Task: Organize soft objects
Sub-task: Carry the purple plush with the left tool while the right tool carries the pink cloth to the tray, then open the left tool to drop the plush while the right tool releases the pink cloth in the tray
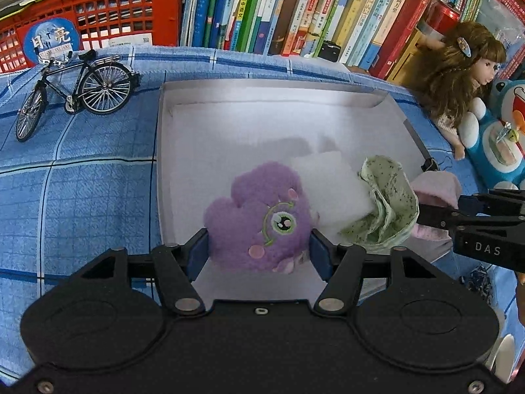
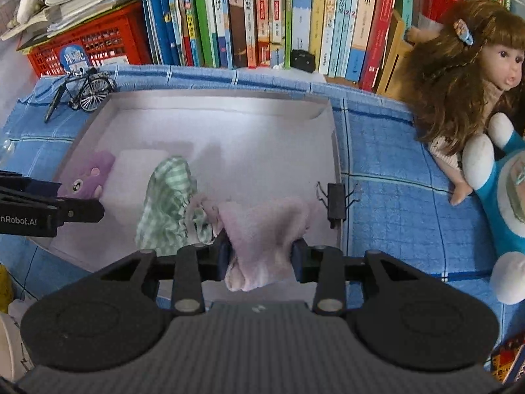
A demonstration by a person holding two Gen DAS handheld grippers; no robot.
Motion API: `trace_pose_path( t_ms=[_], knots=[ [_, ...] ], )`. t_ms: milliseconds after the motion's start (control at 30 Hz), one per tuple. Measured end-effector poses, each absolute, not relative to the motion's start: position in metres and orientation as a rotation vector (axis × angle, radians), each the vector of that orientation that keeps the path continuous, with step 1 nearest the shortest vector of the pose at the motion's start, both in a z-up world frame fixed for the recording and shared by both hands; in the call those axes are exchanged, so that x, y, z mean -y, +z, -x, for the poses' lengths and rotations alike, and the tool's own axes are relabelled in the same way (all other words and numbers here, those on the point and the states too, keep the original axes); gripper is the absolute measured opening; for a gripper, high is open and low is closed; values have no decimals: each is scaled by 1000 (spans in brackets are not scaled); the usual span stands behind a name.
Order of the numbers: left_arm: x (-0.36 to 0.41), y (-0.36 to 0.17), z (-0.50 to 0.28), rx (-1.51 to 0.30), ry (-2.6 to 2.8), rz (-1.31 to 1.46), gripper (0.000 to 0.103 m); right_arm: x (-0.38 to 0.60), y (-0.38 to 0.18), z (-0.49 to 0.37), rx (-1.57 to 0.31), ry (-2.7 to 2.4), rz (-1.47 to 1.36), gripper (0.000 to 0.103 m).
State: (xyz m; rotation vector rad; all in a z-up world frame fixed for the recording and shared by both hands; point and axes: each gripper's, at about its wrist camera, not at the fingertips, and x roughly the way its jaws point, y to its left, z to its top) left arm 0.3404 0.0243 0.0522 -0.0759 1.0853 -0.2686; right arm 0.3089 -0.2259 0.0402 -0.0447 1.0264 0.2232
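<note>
Nearest the left wrist camera, the left gripper (image 1: pixel 259 251) has its 2 blue pads against the sides of a purple plush toy (image 1: pixel 259 220), which sits low over the near floor of the shallow white box (image 1: pixel 262 90). In the right wrist view, the right gripper (image 2: pixel 261 256) grips a pink fuzzy cloth (image 2: pixel 262 229) at the box's near right edge. Just beside it, inside the box, lies a crumpled green patterned cloth (image 2: pixel 167 203) against a white foam pad (image 1: pixel 328 184). Beyond the box stand a model bicycle (image 1: pixel 75 92), a doll (image 2: pixel 459 75) and a row of books (image 2: pixel 262 16).
</note>
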Motion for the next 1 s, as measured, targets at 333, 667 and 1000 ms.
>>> trace_pose_path(
  t_ms=[333,667,1000],
  knots=[
    [-20,66,-331,-1035,-276,70,81,225,46,-303,-1022,246,27,70],
    [-13,85,-300,-997,-283,47,81,227,68,-280,-968,263,23,80],
    [-12,110,-249,-937,-305,37,84,233,102,-233,-858,302,20,83]
  ],
)
